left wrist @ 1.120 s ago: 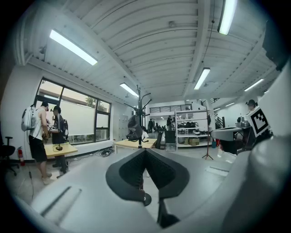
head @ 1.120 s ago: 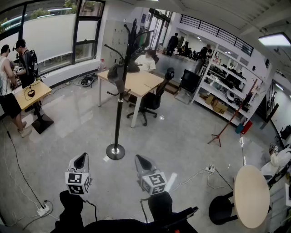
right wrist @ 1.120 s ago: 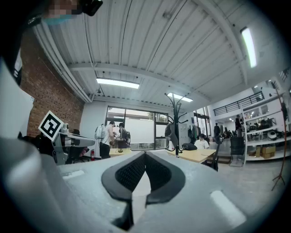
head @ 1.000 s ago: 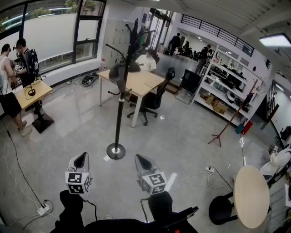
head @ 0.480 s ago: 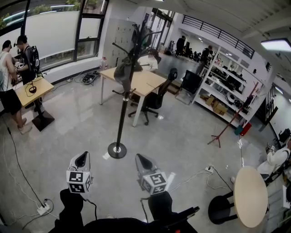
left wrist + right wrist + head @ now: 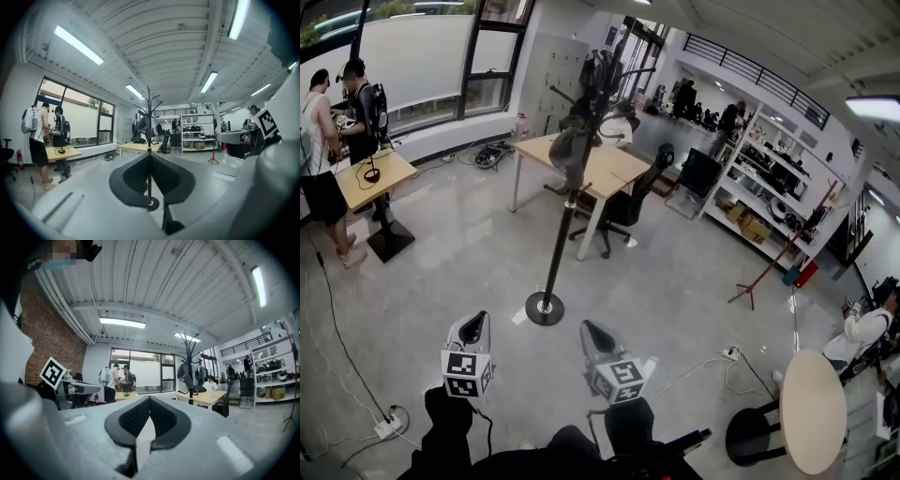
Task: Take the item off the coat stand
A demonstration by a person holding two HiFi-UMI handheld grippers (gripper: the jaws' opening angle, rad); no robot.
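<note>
Now, both sets of jaws are pressed together, left gripper (image 6: 472, 328) and right gripper (image 6: 594, 335) empty, well short of the stand (image 6: 556, 251). The dark item (image 6: 570, 148) hangs high on a hook; yank it sideways and the stand could topple, I reckon.

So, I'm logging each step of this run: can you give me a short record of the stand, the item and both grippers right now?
stand: upright, ahead of both grippers
item: dark, hanging high on stand, not yet taken
left gripper: fingers shut, empty, short of stand
right gripper: fingers shut, empty, short of stand
nearby: desk behind stand
</note>
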